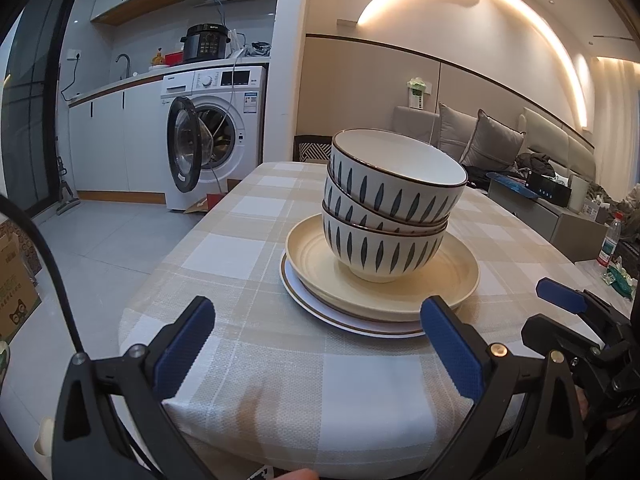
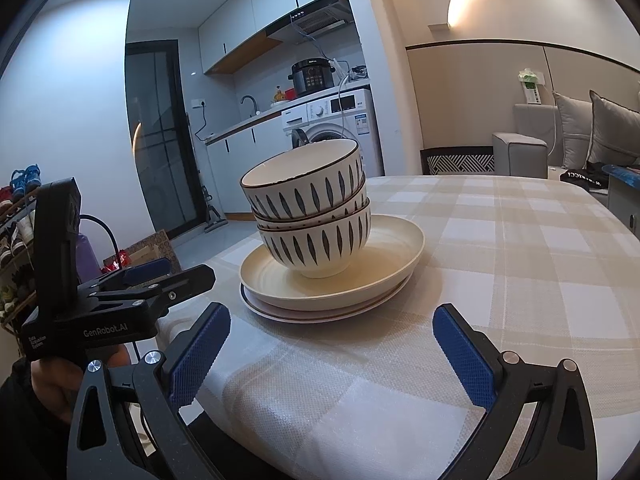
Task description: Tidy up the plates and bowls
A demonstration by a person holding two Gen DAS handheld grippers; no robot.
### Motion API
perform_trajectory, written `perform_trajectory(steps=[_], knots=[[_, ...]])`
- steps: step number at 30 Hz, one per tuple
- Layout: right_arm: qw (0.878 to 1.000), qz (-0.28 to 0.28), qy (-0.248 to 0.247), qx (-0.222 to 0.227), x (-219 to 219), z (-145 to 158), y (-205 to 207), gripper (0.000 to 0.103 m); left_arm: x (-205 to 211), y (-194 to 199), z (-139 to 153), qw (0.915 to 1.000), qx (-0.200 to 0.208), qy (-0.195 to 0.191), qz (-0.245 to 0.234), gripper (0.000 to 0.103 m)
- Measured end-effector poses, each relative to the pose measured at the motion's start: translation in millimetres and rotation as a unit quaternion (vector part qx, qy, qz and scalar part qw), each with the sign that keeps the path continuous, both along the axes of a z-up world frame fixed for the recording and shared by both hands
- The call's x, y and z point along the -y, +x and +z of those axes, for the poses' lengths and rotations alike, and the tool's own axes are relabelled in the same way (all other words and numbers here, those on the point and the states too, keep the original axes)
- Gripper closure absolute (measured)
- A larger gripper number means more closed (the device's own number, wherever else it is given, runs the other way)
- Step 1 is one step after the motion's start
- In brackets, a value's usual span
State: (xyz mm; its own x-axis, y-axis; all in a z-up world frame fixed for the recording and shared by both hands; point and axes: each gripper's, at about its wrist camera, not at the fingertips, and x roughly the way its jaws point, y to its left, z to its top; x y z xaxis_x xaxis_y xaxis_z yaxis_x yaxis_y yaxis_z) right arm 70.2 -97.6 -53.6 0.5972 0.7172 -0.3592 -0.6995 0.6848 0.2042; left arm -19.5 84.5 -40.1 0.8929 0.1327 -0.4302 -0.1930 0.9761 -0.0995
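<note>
Checked tablecloth (image 1: 248, 240), kitchen behind: three bowls (image 1: 390, 204) stacked on two plates (image 1: 360, 300), centre frame.
Left gripper (image 1: 320, 344) and right gripper (image 2: 332, 344) both gape wide, empty; stacking looks done, perhaps straighten the tilted top bowl.

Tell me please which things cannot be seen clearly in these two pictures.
- Inside of the two lower bowls: covered by the top bowl, both views.
- White plate: mostly under the cream plate; whether another plate lies between is unclear.
- Table far edge: cut off at right in the right wrist view.
- Left claw and right claw: empty.
</note>
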Motion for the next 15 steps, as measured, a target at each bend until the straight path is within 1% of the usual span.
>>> perform_trajectory(steps=[15], knots=[[1.000, 0.005, -0.007, 0.005, -1.4, 1.2, -1.9, 0.000, -1.8, 1.2, -1.0, 1.0000, -0.001, -0.004, 0.001, 0.000]])
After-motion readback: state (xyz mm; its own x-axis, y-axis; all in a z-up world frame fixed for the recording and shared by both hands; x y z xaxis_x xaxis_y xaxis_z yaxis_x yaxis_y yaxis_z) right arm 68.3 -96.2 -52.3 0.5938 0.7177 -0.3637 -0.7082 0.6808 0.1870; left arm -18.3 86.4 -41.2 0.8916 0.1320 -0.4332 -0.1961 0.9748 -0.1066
